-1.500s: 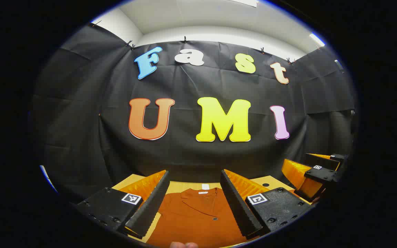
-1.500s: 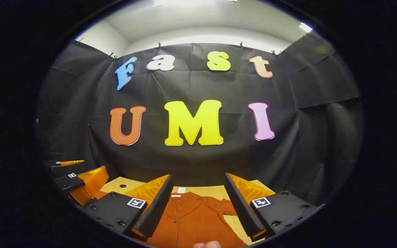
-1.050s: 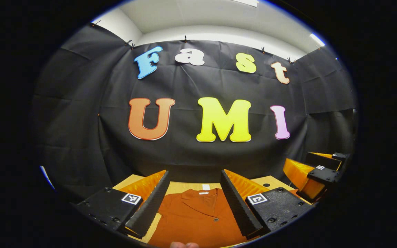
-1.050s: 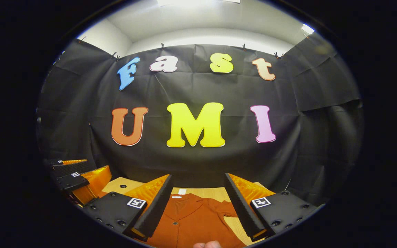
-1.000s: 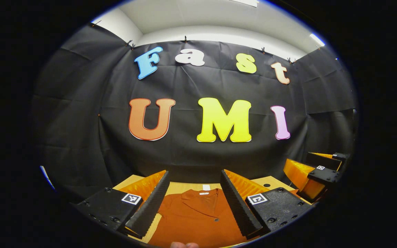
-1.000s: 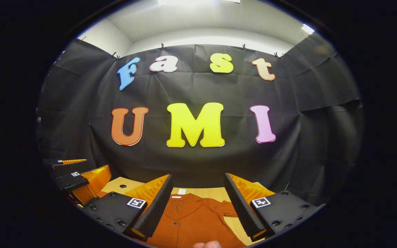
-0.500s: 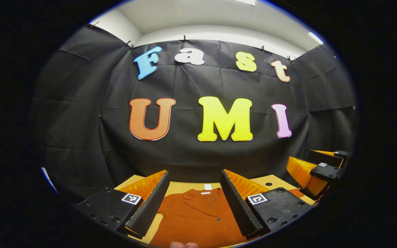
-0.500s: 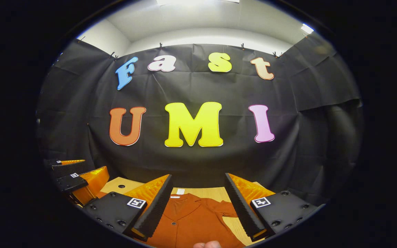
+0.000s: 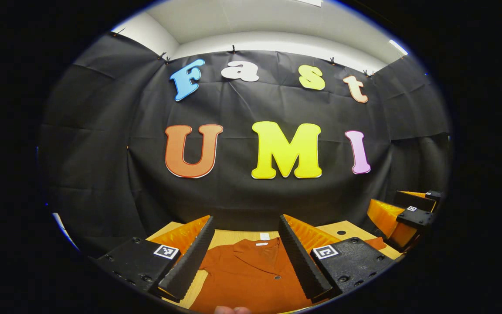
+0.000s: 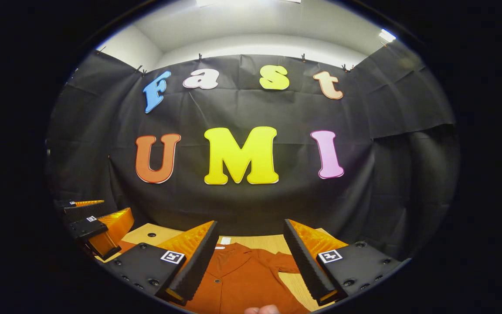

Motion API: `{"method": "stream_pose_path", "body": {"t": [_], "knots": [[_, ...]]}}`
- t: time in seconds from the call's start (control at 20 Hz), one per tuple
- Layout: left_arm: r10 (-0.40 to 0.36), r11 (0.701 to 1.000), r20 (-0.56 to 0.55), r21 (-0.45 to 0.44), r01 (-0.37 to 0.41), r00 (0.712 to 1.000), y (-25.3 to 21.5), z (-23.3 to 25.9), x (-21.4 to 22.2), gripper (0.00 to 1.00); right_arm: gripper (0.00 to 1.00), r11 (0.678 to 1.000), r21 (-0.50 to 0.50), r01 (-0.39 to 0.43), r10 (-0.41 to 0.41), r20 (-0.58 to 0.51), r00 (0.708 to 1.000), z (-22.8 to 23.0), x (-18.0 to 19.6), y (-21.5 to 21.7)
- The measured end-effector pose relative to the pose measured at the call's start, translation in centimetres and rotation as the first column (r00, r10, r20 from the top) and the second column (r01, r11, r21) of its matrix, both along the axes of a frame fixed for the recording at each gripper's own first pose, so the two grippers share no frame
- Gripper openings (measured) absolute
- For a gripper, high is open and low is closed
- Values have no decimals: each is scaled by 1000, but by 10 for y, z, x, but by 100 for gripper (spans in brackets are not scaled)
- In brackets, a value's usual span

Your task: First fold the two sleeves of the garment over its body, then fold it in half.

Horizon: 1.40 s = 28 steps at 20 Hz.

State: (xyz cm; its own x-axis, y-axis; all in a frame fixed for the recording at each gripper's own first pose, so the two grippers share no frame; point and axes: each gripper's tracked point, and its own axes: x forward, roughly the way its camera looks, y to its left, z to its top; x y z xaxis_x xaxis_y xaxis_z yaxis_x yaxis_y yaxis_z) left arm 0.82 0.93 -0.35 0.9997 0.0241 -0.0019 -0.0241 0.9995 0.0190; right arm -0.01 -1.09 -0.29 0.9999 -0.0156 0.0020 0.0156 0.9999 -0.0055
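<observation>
The left tongs (image 9: 244,257) are held wide open above the shirt (image 9: 251,279), gripping nothing; the gap between the two fingers frames the shirt's collar and one button. The right tongs (image 10: 249,261) are likewise wide open and hold nothing, poised over the same shirt (image 10: 242,283), with the collar and a button showing between the fingers.

The shirt is rust-orange and lies flat, front up, on a light wooden worktop (image 9: 229,237), its collar pointing toward the black cloth wall (image 9: 103,131). In the right gripper view one short sleeve (image 10: 288,263) lies spread out to the side of the shirt's body, not folded over it. A small white tag (image 9: 264,236) sits on the worktop just past the collar.

In the left gripper view the right tongs (image 9: 401,220) appear far off to the right of the shirt; in the right gripper view the left tongs (image 10: 96,226) appear far off to its left. A fingertip (image 10: 262,310) shows at the near edge of the shirt.
</observation>
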Motion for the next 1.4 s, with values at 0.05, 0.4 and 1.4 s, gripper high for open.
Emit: {"method": "stream_pose_path", "body": {"t": [0.05, 0.4, 1.4], "knots": [[-1, 1000, 0, 0, 1, 1000, -1, 1, 0, 96, 95, 1000, 0, 2, -2, 1, 1000, 0, -1, 0], [15, 1000, 11, 8, -15, 1000, 4, 4, -1, 96, 94, 1000, 3, -2, 2, 5, 1000, 1, -2, 2], [-43, 996, -150, 69, 54, 988, -36, -53, 7, 96, 94, 989, 15, 149, -147, -123, 981, -50, 31, -134]]}}
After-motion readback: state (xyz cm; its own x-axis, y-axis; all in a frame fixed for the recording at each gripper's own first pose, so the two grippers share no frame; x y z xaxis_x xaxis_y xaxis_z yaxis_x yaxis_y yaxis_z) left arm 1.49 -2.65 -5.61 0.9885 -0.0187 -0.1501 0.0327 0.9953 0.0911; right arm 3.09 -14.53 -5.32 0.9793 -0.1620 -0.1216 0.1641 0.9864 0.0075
